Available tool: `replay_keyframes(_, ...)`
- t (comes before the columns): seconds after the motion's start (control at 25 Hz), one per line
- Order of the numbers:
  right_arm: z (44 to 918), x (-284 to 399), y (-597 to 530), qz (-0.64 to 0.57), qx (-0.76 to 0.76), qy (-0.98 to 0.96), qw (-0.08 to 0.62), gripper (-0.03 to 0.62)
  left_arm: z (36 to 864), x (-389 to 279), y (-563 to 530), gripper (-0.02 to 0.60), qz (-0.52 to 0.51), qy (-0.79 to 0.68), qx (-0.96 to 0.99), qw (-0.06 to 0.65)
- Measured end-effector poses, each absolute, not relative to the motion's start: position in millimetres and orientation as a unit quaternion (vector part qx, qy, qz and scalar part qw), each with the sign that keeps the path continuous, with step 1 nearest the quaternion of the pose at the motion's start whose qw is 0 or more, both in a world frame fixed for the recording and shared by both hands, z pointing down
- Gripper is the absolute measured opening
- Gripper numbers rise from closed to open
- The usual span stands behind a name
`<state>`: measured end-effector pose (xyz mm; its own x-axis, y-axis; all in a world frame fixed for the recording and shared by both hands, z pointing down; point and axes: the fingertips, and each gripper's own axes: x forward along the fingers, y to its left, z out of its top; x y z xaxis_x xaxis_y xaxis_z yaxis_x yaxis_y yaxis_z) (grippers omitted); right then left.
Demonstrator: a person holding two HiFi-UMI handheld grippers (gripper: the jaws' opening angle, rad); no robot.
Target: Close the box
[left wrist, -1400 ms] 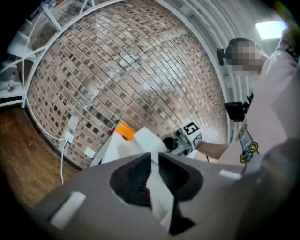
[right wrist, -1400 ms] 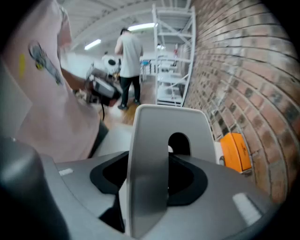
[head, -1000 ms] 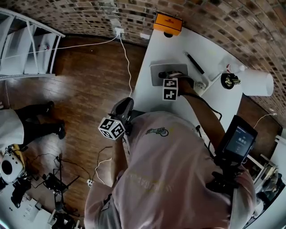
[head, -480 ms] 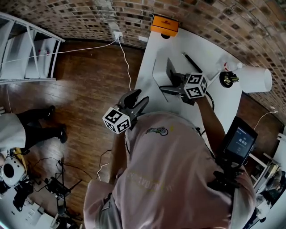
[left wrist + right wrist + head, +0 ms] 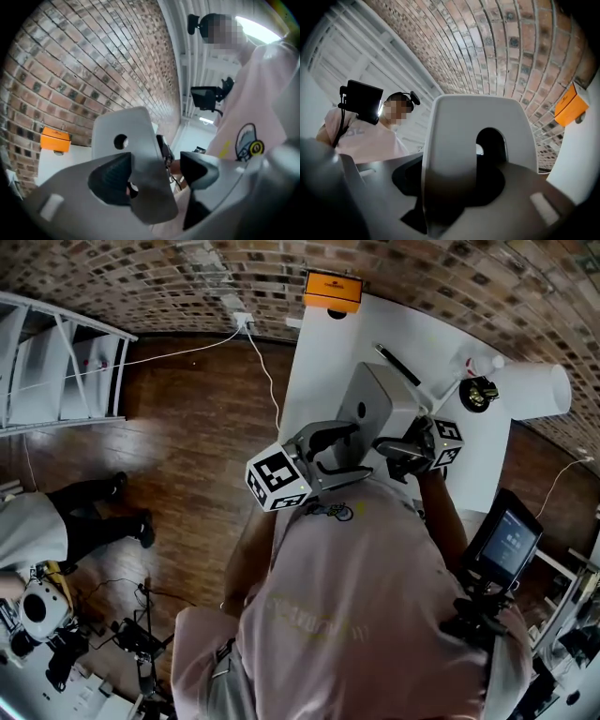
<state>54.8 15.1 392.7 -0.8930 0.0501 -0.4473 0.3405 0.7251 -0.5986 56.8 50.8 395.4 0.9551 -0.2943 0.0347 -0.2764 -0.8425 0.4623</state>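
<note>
The person (image 5: 347,615) covers the table's (image 5: 323,352) near end and the box's (image 5: 375,404) near edge. A small dark thing (image 5: 479,393) at two o'clock is too tiny to name.

Grey box (image 5: 373,409), just above centre in the head view, tilted up on edge. Rounded corners; one panel has a round hole, another an arched notch.

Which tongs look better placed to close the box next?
Probably right: the right tongs clamp the grey box; the left tongs have just been opening, with the box loose between them.
</note>
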Motion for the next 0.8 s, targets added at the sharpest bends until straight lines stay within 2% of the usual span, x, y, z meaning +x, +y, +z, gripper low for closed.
replay_keyframes(0.2, 383, 70, 12, -0.323, 0.088, 0.919, 0.206, 0.193, 423, 61, 46, 0.296, 0.001, -0.183, 0.941, 0.285)
replay_keyframes(0.28, 382, 73, 10, -0.316, 0.077, 0.923, 0.204, 0.193, 430, 67, 53, 0.238, 0.019, -0.172, 0.94, 0.294)
replay_keyframes(0.32, 382, 74, 10, -0.314, 0.075, 0.924, 0.203, 0.193, 432, 71, 56, 0.229, 0.026, -0.167, 0.94, 0.296)
replay_keyframes(0.52, 385, 67, 13, -0.31, 0.077, 0.931, 0.176, 0.189, 446, 80, 58, 0.234, 0.053, -0.147, 0.938, 0.309)
replay_keyframes(0.6, 389, 60, 15, -0.306, 0.068, 0.936, 0.16, 0.186, 454, 85, 53, 0.269, 0.062, -0.163, 0.934, 0.313)
replay_keyframes(0.68, 394, 58, 16, -0.305, 0.06, 0.94, 0.144, 0.185, 461, 88, 52, 0.275, 0.063, -0.171, 0.931, 0.317)
replay_keyframes(0.8, 396, 63, 17, -0.318, 0.056, 0.934, 0.154, 0.184, 459, 89, 55, 0.272, 0.043, -0.164, 0.931, 0.324)
